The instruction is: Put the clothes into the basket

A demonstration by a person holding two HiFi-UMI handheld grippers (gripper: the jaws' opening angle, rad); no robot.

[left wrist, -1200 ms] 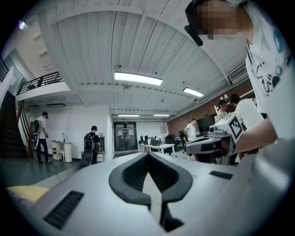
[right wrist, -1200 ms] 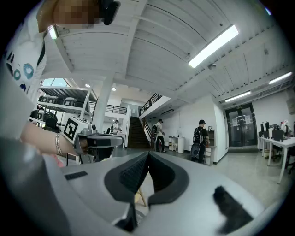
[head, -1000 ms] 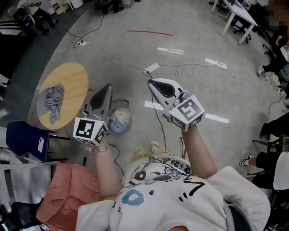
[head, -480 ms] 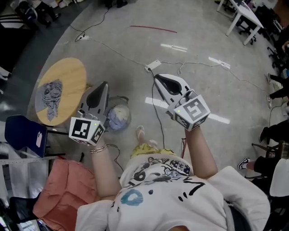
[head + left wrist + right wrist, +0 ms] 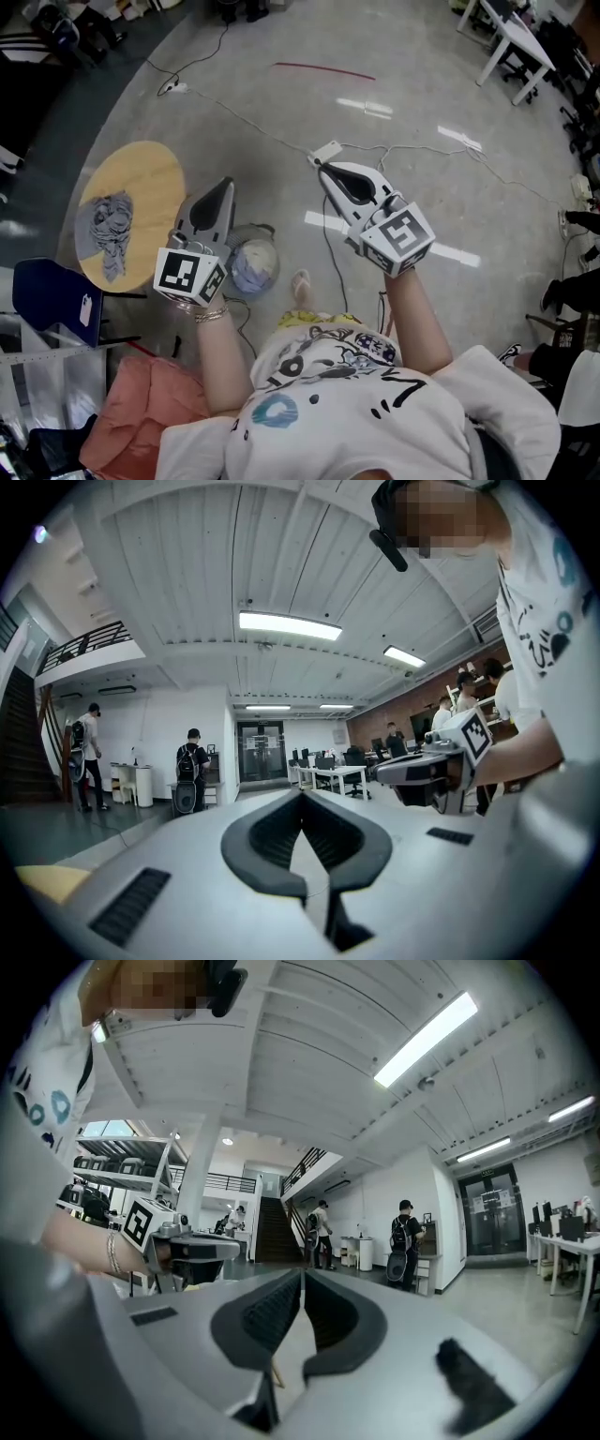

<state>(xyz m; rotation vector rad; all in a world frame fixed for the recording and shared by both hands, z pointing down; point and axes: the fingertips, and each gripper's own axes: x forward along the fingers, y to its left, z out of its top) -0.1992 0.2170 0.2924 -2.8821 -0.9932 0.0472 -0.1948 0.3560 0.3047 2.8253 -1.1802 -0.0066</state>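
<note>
Grey floor [image 5: 422, 122]; garment [image 5: 111, 220] lies on round table [image 5: 142, 173], unreached, so left hand-held gripper [image 5: 224, 185], right hand-held gripper [image 5: 320, 170] pressed together, empty.

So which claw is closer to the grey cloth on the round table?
Left. The left claw sits just past the table edge, to the right of the cloth in the head view. The right claw is farther right, beyond the left one.

Bright ceiling strip lights [image 5: 289, 625], floor glare [image 5: 366, 107], fisheye-warped edges, sharp focus
</note>
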